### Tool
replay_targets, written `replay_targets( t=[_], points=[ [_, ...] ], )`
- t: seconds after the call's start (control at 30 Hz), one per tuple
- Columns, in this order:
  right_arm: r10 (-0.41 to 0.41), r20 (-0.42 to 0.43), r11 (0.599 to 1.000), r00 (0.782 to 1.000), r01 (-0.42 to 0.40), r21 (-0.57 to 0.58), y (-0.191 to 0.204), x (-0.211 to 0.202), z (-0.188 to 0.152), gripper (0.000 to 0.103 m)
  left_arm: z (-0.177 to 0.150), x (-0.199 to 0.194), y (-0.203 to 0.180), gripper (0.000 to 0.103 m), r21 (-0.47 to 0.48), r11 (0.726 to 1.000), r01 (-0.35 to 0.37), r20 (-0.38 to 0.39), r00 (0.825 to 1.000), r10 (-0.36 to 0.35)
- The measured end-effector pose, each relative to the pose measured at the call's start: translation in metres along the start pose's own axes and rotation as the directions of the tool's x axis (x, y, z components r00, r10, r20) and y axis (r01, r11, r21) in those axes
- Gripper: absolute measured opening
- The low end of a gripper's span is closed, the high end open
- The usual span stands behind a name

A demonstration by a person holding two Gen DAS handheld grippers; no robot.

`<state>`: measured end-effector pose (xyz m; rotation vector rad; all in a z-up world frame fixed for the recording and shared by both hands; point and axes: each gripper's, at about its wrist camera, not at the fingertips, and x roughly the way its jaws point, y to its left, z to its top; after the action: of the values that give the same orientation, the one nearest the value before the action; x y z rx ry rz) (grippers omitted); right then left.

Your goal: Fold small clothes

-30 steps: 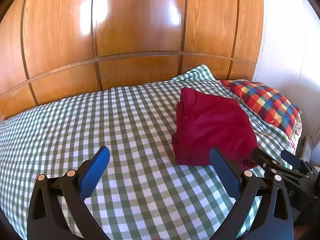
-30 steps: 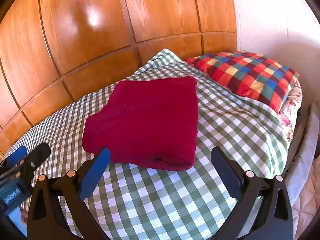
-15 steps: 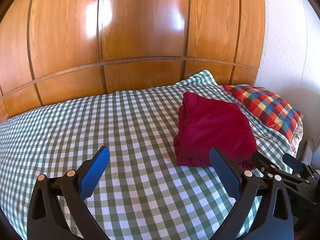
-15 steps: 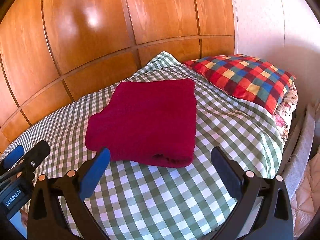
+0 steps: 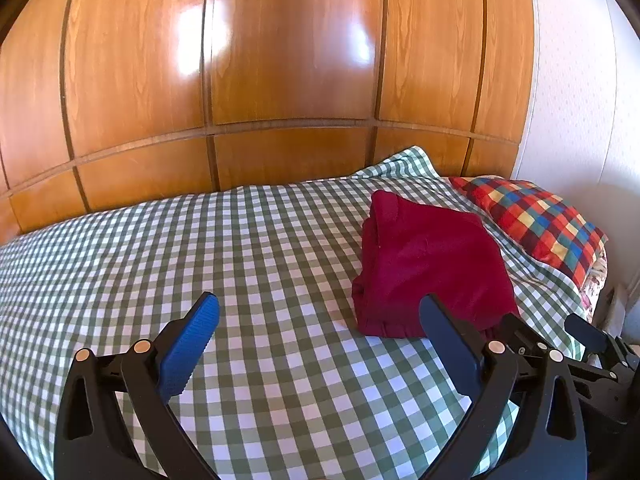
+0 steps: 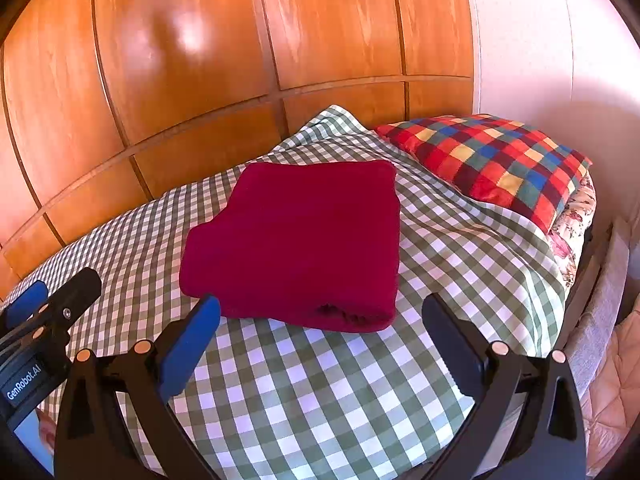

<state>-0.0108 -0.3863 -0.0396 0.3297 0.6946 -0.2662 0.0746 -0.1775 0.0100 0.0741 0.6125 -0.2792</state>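
Glossy orange-brown wooden panelling fills the background behind a bed covered in a green-and-white checked sheet. At the left, the left hand-held gripper hangs above bare sheet near the bed's near edge, its two fingers spread wide with nothing between them; one finger carries a ribbed blue pad, and the other is seen dark from behind. In the right wrist view this same gripper appears at the far left edge as a black body bearing a white "GenRobot.AI" label. Moving right, a dark red garment lies folded into a compact, roughly rectangular bundle on the sheet, toward the pillow end of the bed, with its thick folded edges facing the cameras. Neither gripper touches it. The right hand-held gripper hovers just in front of the garment's near edge, fingers likewise spread wide and empty. Further right, a pillow in a red, blue, yellow and green check rests just beyond the garment, lying over a floral-patterned layer. A pale wall closes the scene at the far right.
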Motion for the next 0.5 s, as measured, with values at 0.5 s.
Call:
replay_targets(
  t=[0.5],
  points=[
    [0.006, -0.001, 1.0, 1.0, -0.006, 0.004, 0.0016, -0.0002, 0.0003, 0.101, 0.0031, -0.0072, 0.0007, 0.099, 0.007, 1.0, -0.013, 0.021, 1.0, 0.013]
  ],
)
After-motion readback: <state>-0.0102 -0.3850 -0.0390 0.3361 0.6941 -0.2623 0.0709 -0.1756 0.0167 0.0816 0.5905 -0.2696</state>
